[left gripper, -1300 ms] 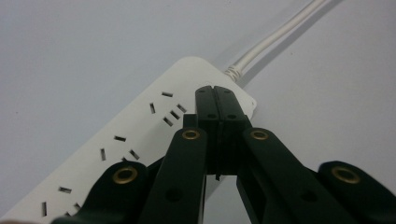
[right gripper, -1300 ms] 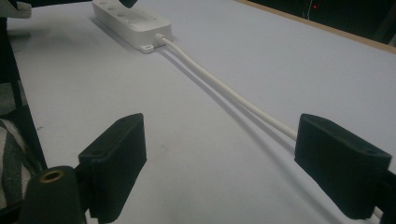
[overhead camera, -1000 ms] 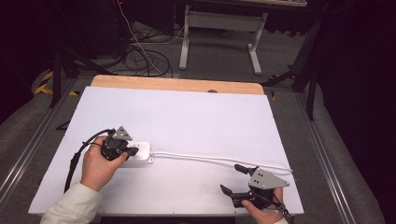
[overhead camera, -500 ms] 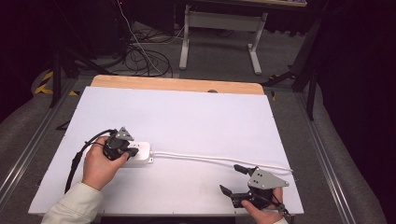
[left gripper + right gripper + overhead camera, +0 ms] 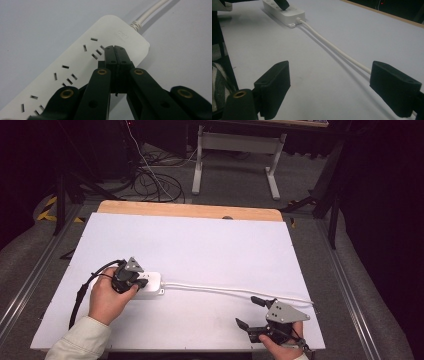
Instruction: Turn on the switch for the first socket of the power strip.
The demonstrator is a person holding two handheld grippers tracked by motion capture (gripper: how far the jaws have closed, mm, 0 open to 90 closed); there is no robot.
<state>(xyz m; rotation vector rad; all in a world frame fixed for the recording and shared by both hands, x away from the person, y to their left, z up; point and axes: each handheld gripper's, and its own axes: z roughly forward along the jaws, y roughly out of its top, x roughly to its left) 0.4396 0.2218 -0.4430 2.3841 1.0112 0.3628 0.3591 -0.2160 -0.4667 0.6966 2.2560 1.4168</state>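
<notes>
One white power strip flat on the white table, toward its near left part, long body slanting slightly. Smooth matte plastic, rounded corners. From its right end, one white cord, round and glossy, running across the table toward the right edge.

Left claw pressed together, tips down on the top face of the strip near the cord end, pinching nothing. In the left gripper view, the same left claw with both black jaws flat against each other, tips resting just beside a group of socket slots; brass rivets on the black linkage arms. Visible there and not from above: three full groups of slots along the strip, a faint embossed mark near the rounded end, and the ribbed collar where the cord enters.

Right claw spread wide, near the front right part of the table, well apart from the strip, with a grey three-cornered plate on top. In the right gripper view, right claw showing two blocky black pads with bare table between them; cord passing just behind the right pad, and a small mounting tab on the strip's end.

One hand on each gripper; a pale sleeve on the left arm.
</notes>
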